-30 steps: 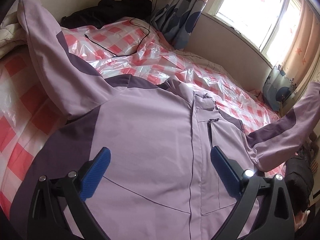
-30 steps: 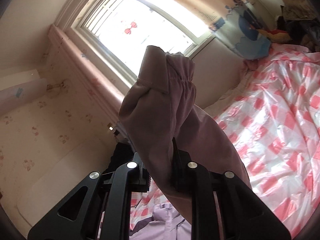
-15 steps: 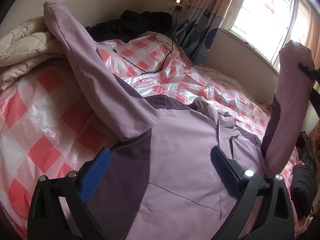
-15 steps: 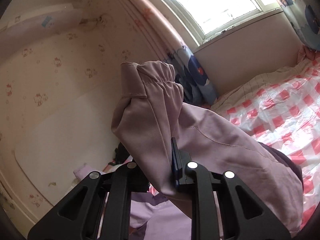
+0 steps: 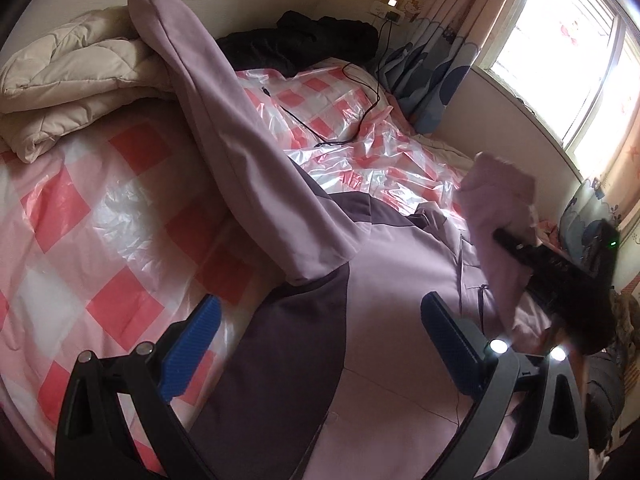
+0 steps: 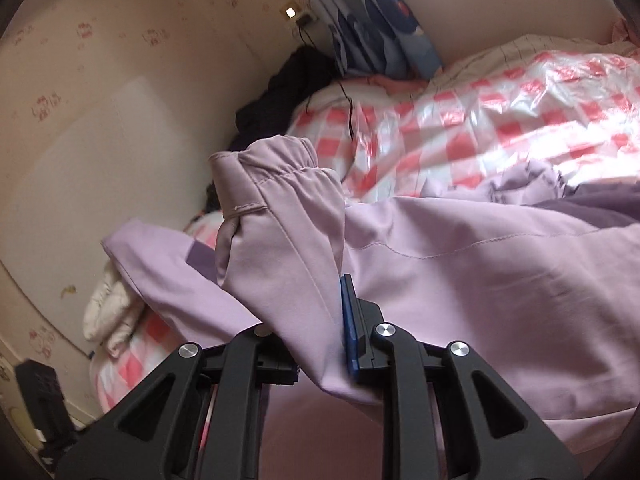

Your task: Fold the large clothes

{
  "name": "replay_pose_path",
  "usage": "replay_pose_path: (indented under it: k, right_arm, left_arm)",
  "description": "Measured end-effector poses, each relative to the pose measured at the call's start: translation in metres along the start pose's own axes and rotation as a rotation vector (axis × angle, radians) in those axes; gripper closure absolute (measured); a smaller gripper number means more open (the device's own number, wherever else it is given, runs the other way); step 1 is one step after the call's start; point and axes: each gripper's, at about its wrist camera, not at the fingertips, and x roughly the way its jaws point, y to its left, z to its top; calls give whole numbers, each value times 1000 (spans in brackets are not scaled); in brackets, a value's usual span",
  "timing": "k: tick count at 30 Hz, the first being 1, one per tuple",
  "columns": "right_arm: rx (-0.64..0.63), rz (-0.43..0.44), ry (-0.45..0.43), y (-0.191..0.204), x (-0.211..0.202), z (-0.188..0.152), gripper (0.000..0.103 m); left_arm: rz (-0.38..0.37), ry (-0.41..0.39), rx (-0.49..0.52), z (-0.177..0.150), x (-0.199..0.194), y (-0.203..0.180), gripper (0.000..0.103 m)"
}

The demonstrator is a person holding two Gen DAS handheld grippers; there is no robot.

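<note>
The jacket (image 5: pixel 392 320) lies front-up on the bed (image 5: pixel 100 216), its body spread flat over the checked plastic cover, hem toward the near edge and collar toward the window side. The fold has only just begun. One sleeve (image 6: pixel 280 248) is off the bed, clenched near its elastic cuff between the jaws of the right gripper (image 6: pixel 320 320), and hangs over the jacket's chest; in the left view that sleeve and the gripper holding it show above the zip, blurred. The other sleeve (image 5: pixel 224 120) is not folded at all: it runs out straight from the shoulder toward the far left corner of the bed, its cuff resting up on the quilt (image 5: pixel 80 80).

The left gripper (image 5: pixel 320 352) hovers over the lower body of the jacket with its jaws wide apart and nothing between them.

By my reading, what is left is nearly everything: lay the held sleeve across the chest, bring the far sleeve in the same way, then fold the body over. A black cable (image 5: pixel 360 112) lies on the cover beyond the collar, apart from the jacket.
</note>
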Motion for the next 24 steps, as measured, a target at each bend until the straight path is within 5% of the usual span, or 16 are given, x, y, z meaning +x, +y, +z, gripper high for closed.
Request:
replay_pose_path:
  k: [9,11,13,17,21,24]
  right_arm:
    - [-33,-82,242,-11,81,-68,62]
    - [-47,-78,255,-10,87,-75,51]
    - [-58,-39,279,-3,90,-76,15]
    - [-181,-42,380,27,93,-80,7]
    - [-138,6,199,29,25,-59,7]
    - [-28,-140,41,-12,-45,-44,7]
  left_arm:
    - [-7,26,8,-1,6,-2,7]
    - [-6,36,4,-2,8,-2,7]
    - [-1,39,2,-2,10,-2,7]
    - [0,44,-7,-3,13,-3,7]
    - [-4,-13,4,-3,7,-8,7]
    - [-74,-79,76,-6,1,-24,7]
